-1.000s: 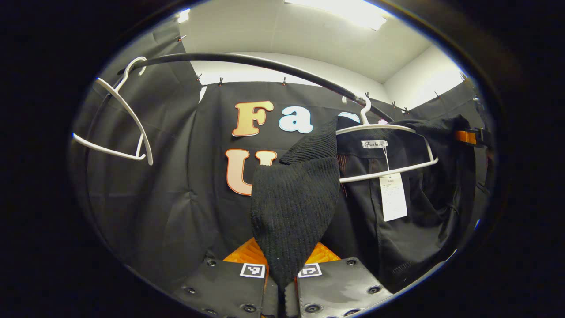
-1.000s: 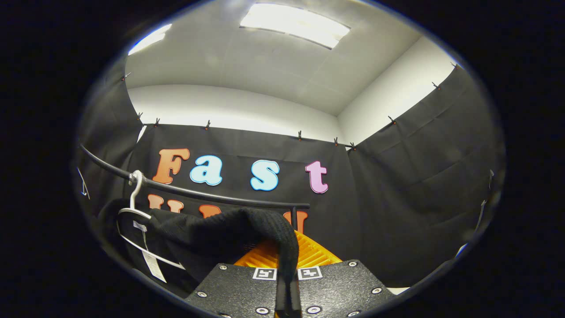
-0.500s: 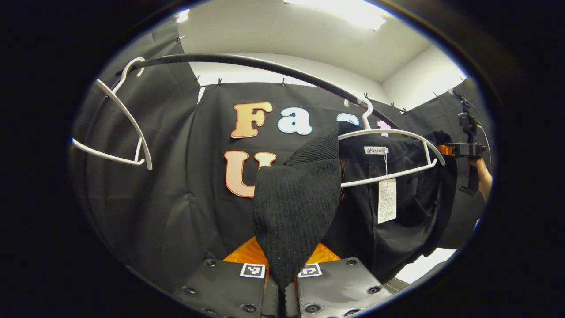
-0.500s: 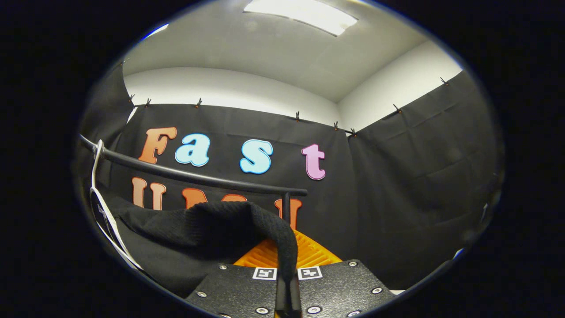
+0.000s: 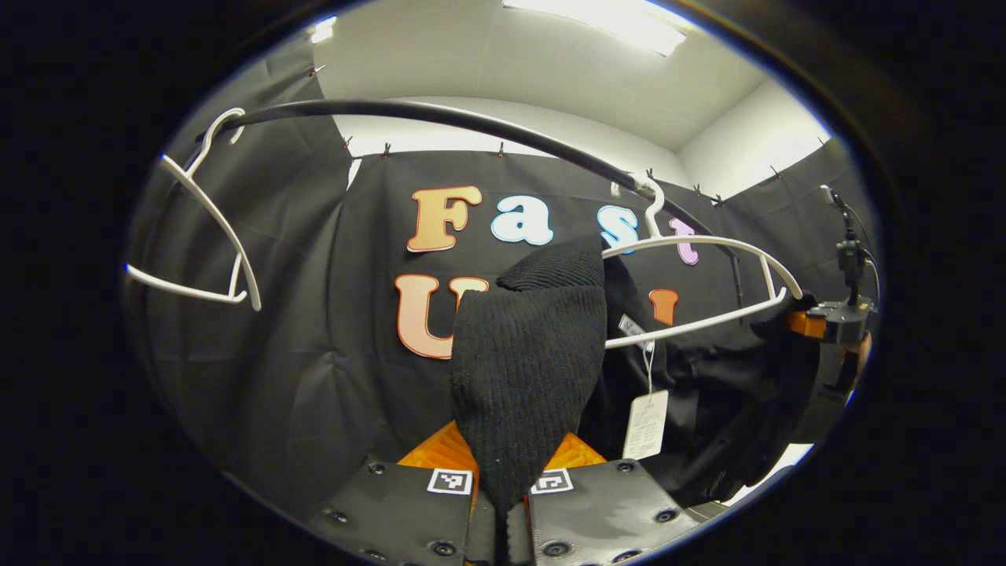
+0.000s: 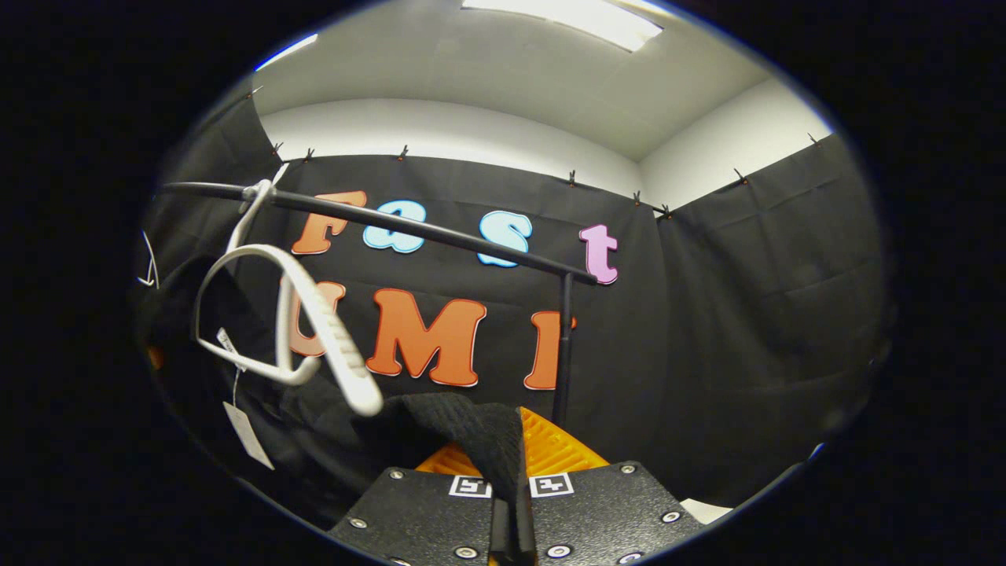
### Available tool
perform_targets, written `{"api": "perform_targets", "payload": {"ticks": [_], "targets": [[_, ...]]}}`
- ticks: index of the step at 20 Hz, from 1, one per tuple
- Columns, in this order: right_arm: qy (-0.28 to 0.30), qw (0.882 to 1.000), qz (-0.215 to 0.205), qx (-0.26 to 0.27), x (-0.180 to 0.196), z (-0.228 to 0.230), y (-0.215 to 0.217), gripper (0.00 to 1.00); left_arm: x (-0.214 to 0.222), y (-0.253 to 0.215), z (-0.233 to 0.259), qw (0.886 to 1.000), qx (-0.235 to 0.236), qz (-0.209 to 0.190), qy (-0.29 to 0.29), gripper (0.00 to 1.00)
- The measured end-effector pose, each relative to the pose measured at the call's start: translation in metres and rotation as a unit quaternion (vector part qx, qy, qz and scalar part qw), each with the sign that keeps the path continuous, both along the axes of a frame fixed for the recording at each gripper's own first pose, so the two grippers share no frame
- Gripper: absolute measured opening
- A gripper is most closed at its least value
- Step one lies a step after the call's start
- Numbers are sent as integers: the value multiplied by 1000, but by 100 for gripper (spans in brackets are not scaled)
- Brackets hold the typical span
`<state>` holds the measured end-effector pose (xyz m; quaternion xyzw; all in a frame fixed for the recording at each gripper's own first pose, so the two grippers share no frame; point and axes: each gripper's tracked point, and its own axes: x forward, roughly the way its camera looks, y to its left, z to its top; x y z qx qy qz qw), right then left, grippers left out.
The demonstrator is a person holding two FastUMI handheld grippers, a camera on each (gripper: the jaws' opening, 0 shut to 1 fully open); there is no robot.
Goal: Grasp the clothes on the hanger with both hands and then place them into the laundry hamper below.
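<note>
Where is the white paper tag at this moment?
In the left gripper view, the paper tag hangs lower right on the black garment, below the white hanger.

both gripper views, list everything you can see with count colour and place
garment: 1, black knit, pulled below its hanger, pinched at both ends
paper tag: 1, white, dangling from the garment
hangers: 2, white; one bare at the rail's left end, one just above the garment
rail: 1, black, overhead, with an upright post
ceiling light: 1, white, overhead
left gripper: shut on the garment
right gripper: shut on the garment, held by a hand
</note>
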<state>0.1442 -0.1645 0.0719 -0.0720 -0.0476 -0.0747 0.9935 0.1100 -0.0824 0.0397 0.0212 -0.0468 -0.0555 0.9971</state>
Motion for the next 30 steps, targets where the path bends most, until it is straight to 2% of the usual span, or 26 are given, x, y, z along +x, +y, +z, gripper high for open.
{"api": "perform_targets", "payload": {"ticks": [4,7,12,15,18,21,24,30], "targets": [[14,999,25,17,-34,-32,35,10,20,16,29,999,13,26,-30,15],[29,998,50,40,-50,-50,58,10,34,38,56,997,28,60,-43,15],[39,995,74,58,-63,-71,84,10,74,81,61,994,37,97,-31,15],[51,992,92,76,-67,-87,99,10,87,109,33,991,46,121,14,14],[65,989,105,77,-71,-100,112,10,77,126,14,991,12,129,36,14],[74,987,119,80,-75,-108,124,10,62,133,5,990,4,134,45,14],[78,984,136,81,-80,-109,141,10,52,137,-1,989,15,137,45,14],[98,974,180,95,-86,-127,193,10,8,125,-26,990,31,115,75,14]]}}
